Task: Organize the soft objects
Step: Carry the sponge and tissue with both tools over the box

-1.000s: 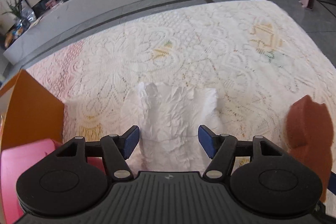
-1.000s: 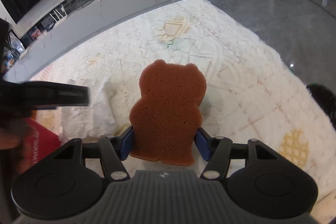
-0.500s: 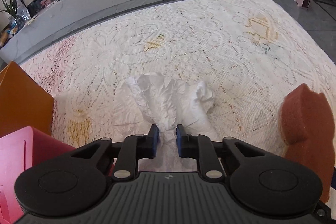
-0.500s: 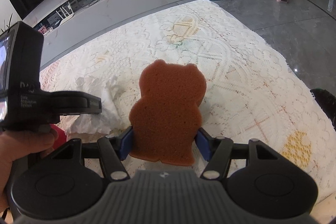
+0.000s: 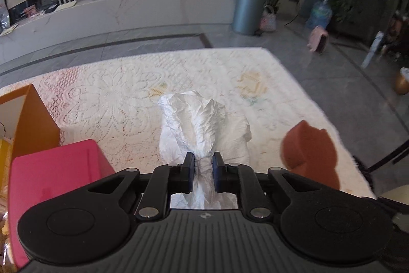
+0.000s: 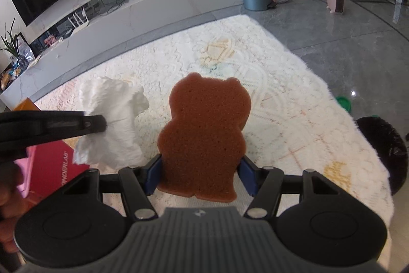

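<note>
My left gripper point(image 5: 203, 163) pinches a crumpled white tissue point(image 5: 202, 119) at its gathered neck, and its jaws are still closing on it. The tissue hangs clear above the lace tablecloth point(image 5: 115, 94). In the right wrist view the same tissue point(image 6: 112, 119) hangs from the left gripper point(image 6: 99, 123), seen from the side at the left. My right gripper point(image 6: 200, 173) is shut on a brown bear-shaped sponge point(image 6: 204, 129), held upright by its lower body above the cloth. That sponge point(image 5: 309, 150) also shows at the right in the left wrist view.
A pink-red box point(image 5: 56, 183) and an orange box point(image 5: 33, 119) stand at the table's left. The table's right edge drops to a grey floor with a black bin point(image 6: 383, 145). A hand point(image 6: 10, 186) grips the left tool.
The left gripper went from open around the tissue to shut on it, then lifted it off the cloth. The right gripper rose slightly with the sponge.
</note>
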The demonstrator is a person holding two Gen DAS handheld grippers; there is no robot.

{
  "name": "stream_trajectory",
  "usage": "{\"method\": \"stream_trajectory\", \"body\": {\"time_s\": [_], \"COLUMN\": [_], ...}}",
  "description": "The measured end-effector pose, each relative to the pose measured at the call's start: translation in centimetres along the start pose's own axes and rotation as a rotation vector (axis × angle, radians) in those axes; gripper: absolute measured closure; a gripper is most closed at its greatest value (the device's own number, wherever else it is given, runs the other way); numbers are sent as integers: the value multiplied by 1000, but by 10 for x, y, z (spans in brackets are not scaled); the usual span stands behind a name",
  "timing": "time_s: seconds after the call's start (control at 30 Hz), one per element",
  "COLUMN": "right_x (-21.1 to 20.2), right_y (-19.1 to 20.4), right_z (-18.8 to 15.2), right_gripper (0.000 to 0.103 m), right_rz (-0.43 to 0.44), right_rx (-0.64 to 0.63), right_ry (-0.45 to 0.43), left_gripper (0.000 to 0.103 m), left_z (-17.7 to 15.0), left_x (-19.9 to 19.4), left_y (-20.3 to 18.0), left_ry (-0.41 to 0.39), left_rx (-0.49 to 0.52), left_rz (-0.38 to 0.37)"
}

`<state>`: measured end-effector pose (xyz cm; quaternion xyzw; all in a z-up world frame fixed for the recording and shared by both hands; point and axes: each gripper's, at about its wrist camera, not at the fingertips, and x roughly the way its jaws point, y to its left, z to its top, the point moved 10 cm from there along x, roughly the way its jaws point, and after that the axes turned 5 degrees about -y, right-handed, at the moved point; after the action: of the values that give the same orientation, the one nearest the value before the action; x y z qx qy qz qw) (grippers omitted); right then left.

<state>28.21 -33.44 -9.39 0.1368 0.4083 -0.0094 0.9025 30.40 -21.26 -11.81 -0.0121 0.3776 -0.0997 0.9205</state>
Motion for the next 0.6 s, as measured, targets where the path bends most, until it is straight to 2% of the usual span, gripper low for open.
{"method": "stream_trajectory", "body": {"time_s": [0.17,0.3,0.47,0.6], "right_x": [-39,-68,-99,-119], "right_y": [8,27,67,108], "right_z": [-4,-14,-28,-38], "right_gripper": [41,41,41,41], "right_rz": [12,50,112,172], "right_rx": [1,-4,-49,-107], "right_ry": [-40,-50,-69,-80], "left_gripper": [87,87,87,87], "left_z": [1,-9,-24,-30], "left_x": [-58,-94,-131,-156], "left_y": [7,21,53,94], "left_ry": [-60,-62,-98,-140], "left_rx": [-10,-45,-73,-120], "left_rz": [-83,-126,-126,-96]}}
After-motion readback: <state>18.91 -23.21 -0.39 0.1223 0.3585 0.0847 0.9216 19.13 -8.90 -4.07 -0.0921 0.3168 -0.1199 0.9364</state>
